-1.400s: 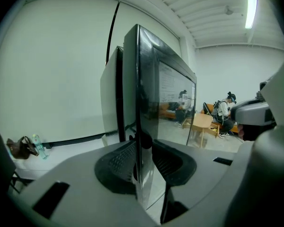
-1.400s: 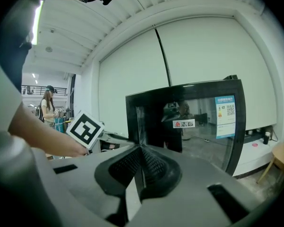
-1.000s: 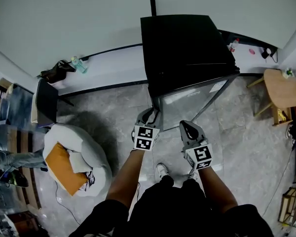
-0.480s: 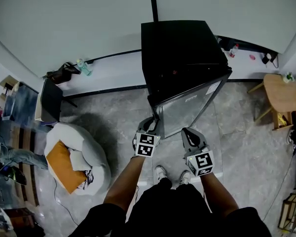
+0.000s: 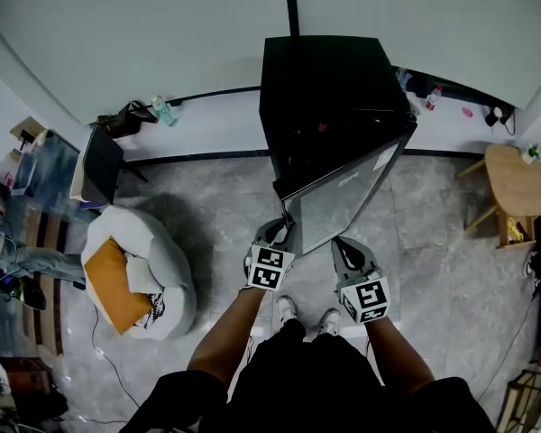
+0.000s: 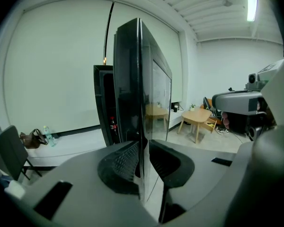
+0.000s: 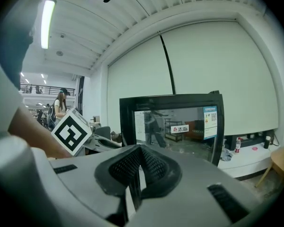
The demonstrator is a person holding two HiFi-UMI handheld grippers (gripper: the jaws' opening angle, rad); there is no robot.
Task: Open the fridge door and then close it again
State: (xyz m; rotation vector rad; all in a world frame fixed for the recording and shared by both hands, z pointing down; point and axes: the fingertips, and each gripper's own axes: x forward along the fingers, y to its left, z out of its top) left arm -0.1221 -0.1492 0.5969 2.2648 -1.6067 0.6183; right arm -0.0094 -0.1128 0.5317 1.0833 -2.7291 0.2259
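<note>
A black fridge [image 5: 334,97] stands against the wall with its glass door [image 5: 343,201] swung partly open, hinged on the right. In the head view my left gripper [image 5: 279,231] is at the door's free edge. The left gripper view shows that edge [image 6: 132,79] running between the pads of my left gripper [image 6: 143,157]; the jaws have just been closing and now pinch it. A bottle [image 6: 113,125] shows inside the fridge. My right gripper [image 5: 344,246] hovers in front of the glass door [image 7: 175,126]. The pads of the right gripper [image 7: 141,162] meet with nothing between them.
A white beanbag [image 5: 140,282] with an orange cushion lies on the floor at the left. A dark chair [image 5: 97,165] and a bottle [image 5: 165,111] stand near the left wall. A round wooden table [image 5: 520,180] is at the right. The person's feet [image 5: 288,309] are just behind the grippers.
The door has swung further out from the fridge body. Both grippers have drawn back from the fridge with it, the left one staying at the door's edge.
</note>
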